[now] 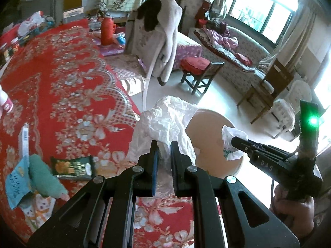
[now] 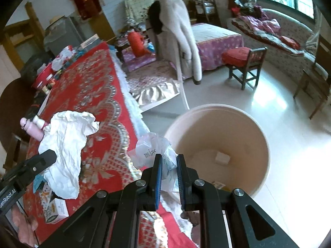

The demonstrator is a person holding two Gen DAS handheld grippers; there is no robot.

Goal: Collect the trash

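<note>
L gripper (image 1: 164, 144) clamped nearly shut on big crumpled white paper (image 1: 165, 119) — sheet billows up and ahead of the fingers, pinched by a fold at its lower edge. R gripper (image 2: 167, 159) fully closed on a small scrunched plastic bag w/ print (image 2: 151, 148), wad sticking out up-left of the tips.

Handling: both v. light, soft, no stiffness; thin plastic looks slippery, could slide out of a pinch. Paper may catch air, flop. Best hold is a bunched fold, not a loose edge.

Around: cream bin (image 2: 258, 132) just ahead-right of R gripper, on the floor beyond table edge, some scraps inside. Red floral tablecloth (image 1: 68, 72) to the left — snack packet (image 1: 72, 168), blue wrapper (image 1: 15, 184), small carton (image 2: 56, 210) not yet collected. Nothing blocks the bin mouth.
</note>
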